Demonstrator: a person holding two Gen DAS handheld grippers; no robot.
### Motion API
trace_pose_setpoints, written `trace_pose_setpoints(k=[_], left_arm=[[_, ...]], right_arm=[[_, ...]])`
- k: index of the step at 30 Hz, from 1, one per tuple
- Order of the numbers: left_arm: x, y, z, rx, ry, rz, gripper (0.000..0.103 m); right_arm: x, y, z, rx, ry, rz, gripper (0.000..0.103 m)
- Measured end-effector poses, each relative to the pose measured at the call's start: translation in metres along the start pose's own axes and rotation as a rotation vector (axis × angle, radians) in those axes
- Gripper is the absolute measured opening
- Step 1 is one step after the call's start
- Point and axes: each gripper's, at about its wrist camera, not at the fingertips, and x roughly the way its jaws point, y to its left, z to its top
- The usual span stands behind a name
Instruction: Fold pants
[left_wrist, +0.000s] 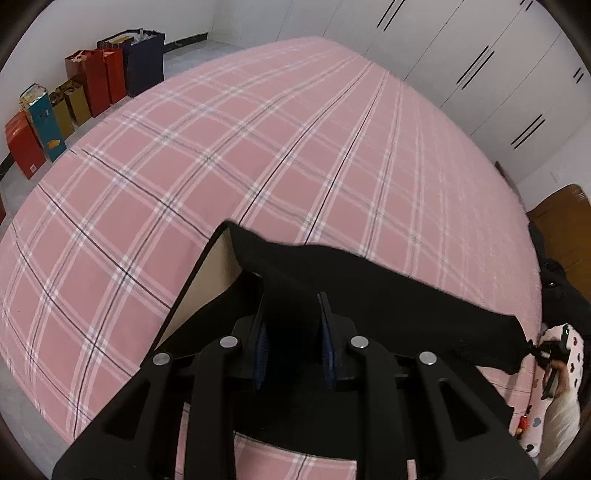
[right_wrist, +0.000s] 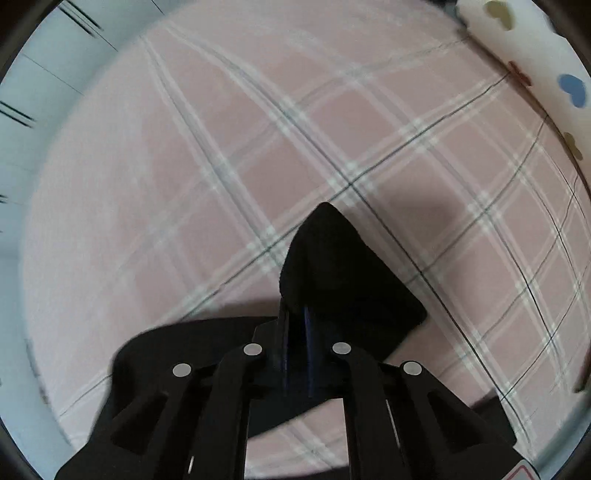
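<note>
The black pants hang stretched above the pink plaid bed. My left gripper is shut on one end of them, where a tan lining shows. The cloth runs right to my right gripper, small at the far right edge, which holds the other end. In the right wrist view my right gripper is shut on a bunched corner of the black pants, lifted over the bed. The view is blurred.
Several gift bags and boxes stand on the floor along the far left wall. White wardrobe doors line the back. A heart-print white pillow lies at the right; it also shows in the right wrist view. A wooden headboard is at the right.
</note>
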Motion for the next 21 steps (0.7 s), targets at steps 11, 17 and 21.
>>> trace_pose_setpoints(k=[11, 17, 21], left_arm=[[-0.062, 0.024, -0.035, 0.013, -0.031, 0.034, 0.023], [-0.042, 0.037, -0.071, 0.021, 0.037, 0.096, 0.023], [-0.035, 0.039, -0.083, 0.024, 0.036, 0.138, 0.023]], right_arm=[[-0.098, -0.108, -0.125, -0.106, -0.144, 0.162, 0.006], [-0.057, -0.157, -0.16, -0.026, -0.069, 0.16, 0.009], [-0.051, -0.179, -0.166, 0.073, -0.099, 0.152, 0.018]])
